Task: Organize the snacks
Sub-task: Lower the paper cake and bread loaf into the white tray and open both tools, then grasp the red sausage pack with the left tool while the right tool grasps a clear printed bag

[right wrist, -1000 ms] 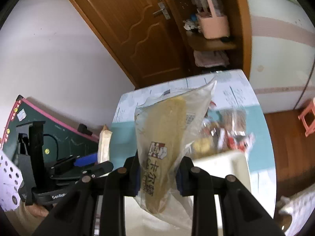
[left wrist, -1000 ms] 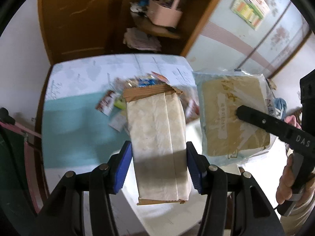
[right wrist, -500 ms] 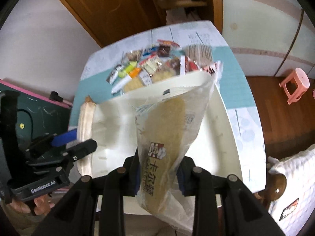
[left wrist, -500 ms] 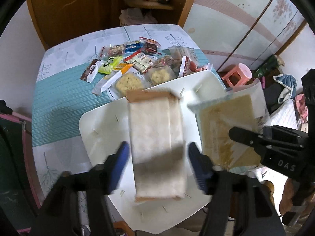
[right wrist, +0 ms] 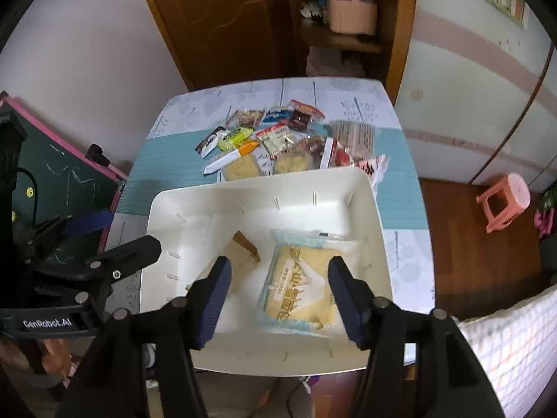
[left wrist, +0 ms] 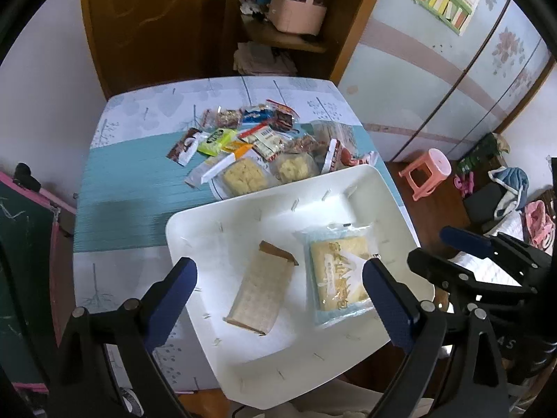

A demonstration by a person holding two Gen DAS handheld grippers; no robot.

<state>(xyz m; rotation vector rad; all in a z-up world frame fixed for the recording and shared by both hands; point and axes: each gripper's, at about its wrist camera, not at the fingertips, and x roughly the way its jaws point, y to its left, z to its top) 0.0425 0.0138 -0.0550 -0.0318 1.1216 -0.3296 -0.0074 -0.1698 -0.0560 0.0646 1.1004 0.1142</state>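
A white bin (left wrist: 216, 209) stands at the near edge of the table. In it lie a brown paper-wrapped packet (left wrist: 261, 289) and a clear bag of yellow cake (left wrist: 337, 271), side by side. My left gripper (left wrist: 278, 278) hovers above the brown packet with its jaws opening wide and nothing pressed between them. In the right wrist view my right gripper (right wrist: 280, 271) hangs over the cake bag (right wrist: 299, 278), jaws opening, pads clear of the bag. Its left finger partly hides the brown packet (right wrist: 243, 244). A pile of small snack packets (left wrist: 257, 146) lies on the table beyond the bin.
The table (left wrist: 122, 191) has a teal striped cloth. A chalkboard (right wrist: 52, 174) leans at the left. A pink stool (left wrist: 428, 170) stands on the floor to the right. Behind the table are a wooden door and a shelf with a pink basket (left wrist: 299, 10).
Both packets were gripped in the air and now lie in the white bin. Both grippers have let go and opened, and both have tipped down over the bin.
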